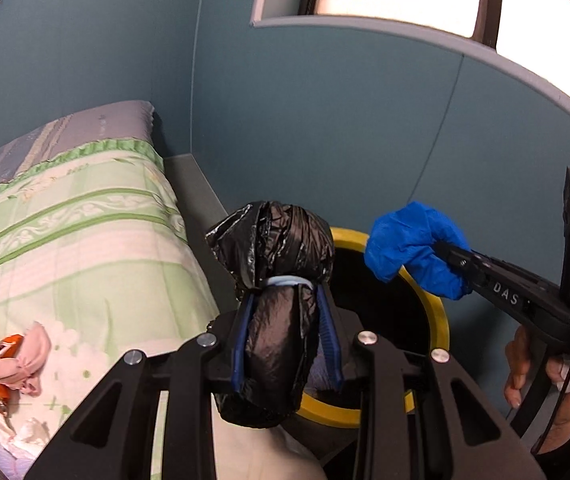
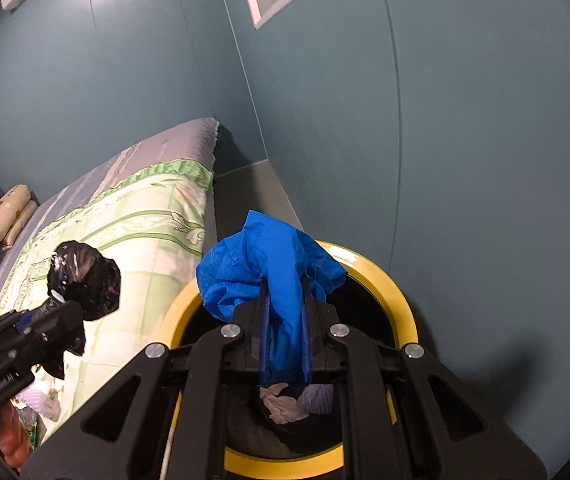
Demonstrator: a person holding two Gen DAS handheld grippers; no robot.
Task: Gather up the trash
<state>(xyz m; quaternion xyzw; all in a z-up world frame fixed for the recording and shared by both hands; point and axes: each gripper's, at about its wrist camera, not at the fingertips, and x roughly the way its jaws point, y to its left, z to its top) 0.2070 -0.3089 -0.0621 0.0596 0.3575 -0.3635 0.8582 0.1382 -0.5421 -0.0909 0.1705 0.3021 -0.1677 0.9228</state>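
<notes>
My left gripper is shut on a crumpled black plastic bag bound with a pale band, held beside the bed's edge and just left of a yellow-rimmed bin. From the right wrist view the same black bag hangs over the bedspread. My right gripper is shut on a crumpled blue glove, held above the bin. That blue glove also shows in the left wrist view, over the bin's far rim. Inside the bin lie pale crumpled scraps.
A bed with a green and white floral spread fills the left. Orange and pink trash scraps lie on it. Pillows sit at the bed's far end. Blue-grey walls stand close behind the bin. A hand grips the right tool.
</notes>
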